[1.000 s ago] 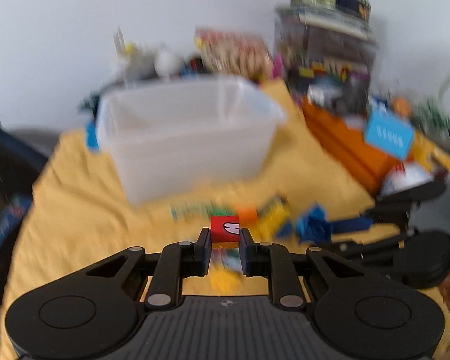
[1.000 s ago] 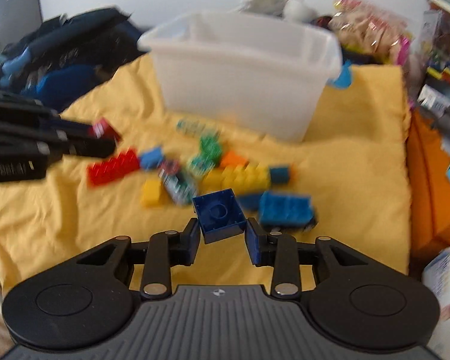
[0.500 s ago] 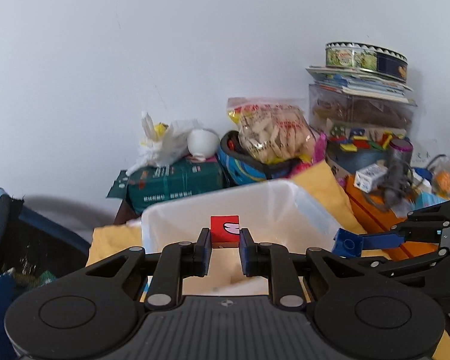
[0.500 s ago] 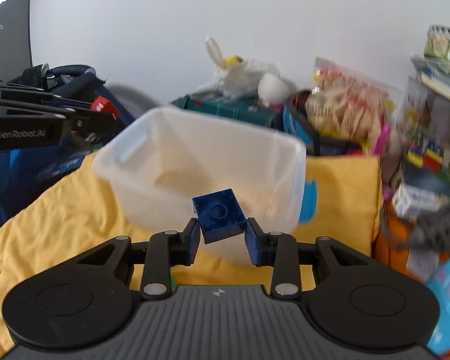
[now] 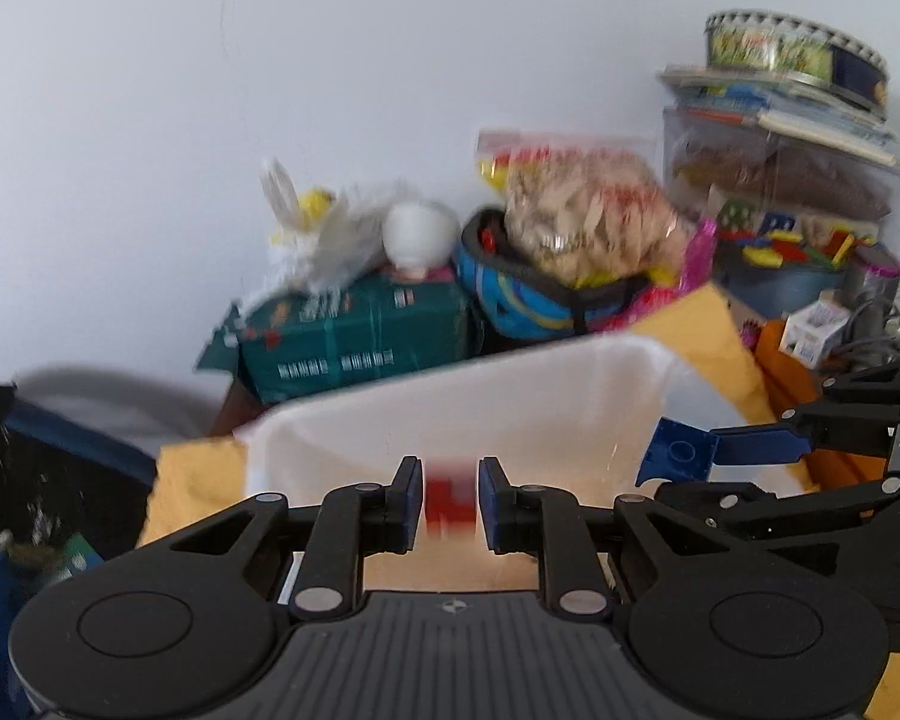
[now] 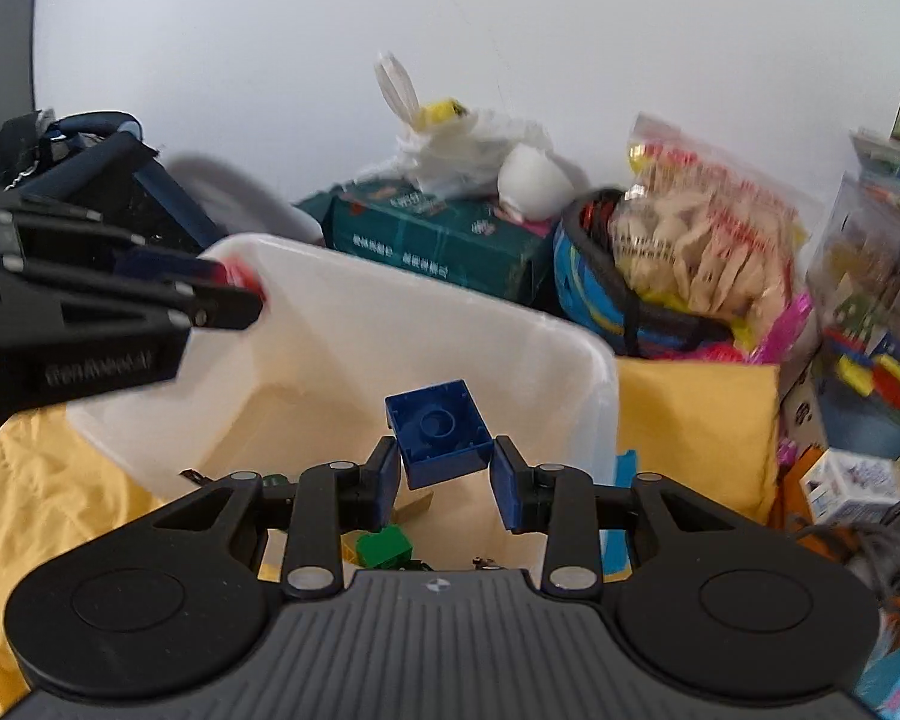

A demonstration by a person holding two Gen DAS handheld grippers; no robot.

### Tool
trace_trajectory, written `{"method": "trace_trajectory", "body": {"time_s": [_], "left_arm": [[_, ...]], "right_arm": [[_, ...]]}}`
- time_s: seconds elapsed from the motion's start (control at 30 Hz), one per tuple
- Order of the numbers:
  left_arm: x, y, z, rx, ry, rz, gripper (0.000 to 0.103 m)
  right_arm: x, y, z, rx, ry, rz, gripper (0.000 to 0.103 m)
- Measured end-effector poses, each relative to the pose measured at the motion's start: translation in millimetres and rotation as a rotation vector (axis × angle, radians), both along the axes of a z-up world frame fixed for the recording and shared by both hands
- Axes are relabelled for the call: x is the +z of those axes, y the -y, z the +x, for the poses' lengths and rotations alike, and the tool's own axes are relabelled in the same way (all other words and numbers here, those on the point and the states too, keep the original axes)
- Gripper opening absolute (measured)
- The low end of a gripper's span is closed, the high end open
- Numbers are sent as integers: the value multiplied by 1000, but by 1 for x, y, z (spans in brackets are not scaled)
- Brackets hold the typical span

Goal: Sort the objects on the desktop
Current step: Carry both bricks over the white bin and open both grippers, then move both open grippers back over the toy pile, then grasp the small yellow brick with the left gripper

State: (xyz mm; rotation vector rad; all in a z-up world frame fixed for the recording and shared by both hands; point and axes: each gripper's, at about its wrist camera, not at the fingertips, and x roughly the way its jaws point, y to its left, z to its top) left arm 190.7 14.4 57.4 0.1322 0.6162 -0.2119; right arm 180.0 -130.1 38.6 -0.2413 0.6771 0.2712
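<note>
Bricks: one red, blurred, seemingly loose | left gripper opening | right gripper pinching one blue brick

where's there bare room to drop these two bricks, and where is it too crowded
Free: the pale floor of the white bin, along its far and left walls. Its near edge already holds a green brick and small bits. Yellow cloth right of the bin is bare. Crowded: behind the bin, the green box, snack bag and helmet.

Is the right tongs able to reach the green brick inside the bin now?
Probably not yet: the right tongs hold a blue brick, though the open bin leaves the green brick uncovered below.
</note>
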Motion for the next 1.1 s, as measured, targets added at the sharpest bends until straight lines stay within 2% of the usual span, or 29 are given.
{"method": "trace_trajectory", "body": {"time_s": [0.07, 0.17, 0.27, 0.4, 0.47, 0.53, 0.6, 0.7, 0.87, 1.0, 1.1], "left_arm": [[-8, 0, 2, 15, -37, -6, 31], [-8, -3, -7, 6, -35, -28, 42], [1, -5, -26, -10, -1, -43, 42], [10, -9, -66, -37, 38, -84, 43], [8, -11, -92, -47, 46, -106, 51], [-2, -12, -116, -61, 31, -126, 52], [-18, -10, -136, -70, -4, -104, 52], [-55, -2, -157, -87, -108, -41, 52], [-99, 10, -169, -83, -292, -69, 52], [-118, 24, -160, -66, -319, -6, 50], [-128, 24, -145, -29, -330, -12, 38]], "right_arm": [[-8, 1, 7, -10, -36, 9, 40], [-10, 4, 4, -8, -46, 22, 41], [-3, 14, -8, -16, -27, 50, 41], [9, 26, -27, -27, 2, 108, 41], [12, 31, -43, -11, 17, 128, 41], [9, 34, -62, 4, 30, 134, 41], [3, 35, -79, 19, 27, 125, 41], [-16, 34, -103, 32, -10, 103, 41], [-60, 35, -138, 34, -108, 37, 41], [-78, 39, -162, 29, -164, 16, 41], [-79, 39, -177, 35, -161, -3, 41]]}}
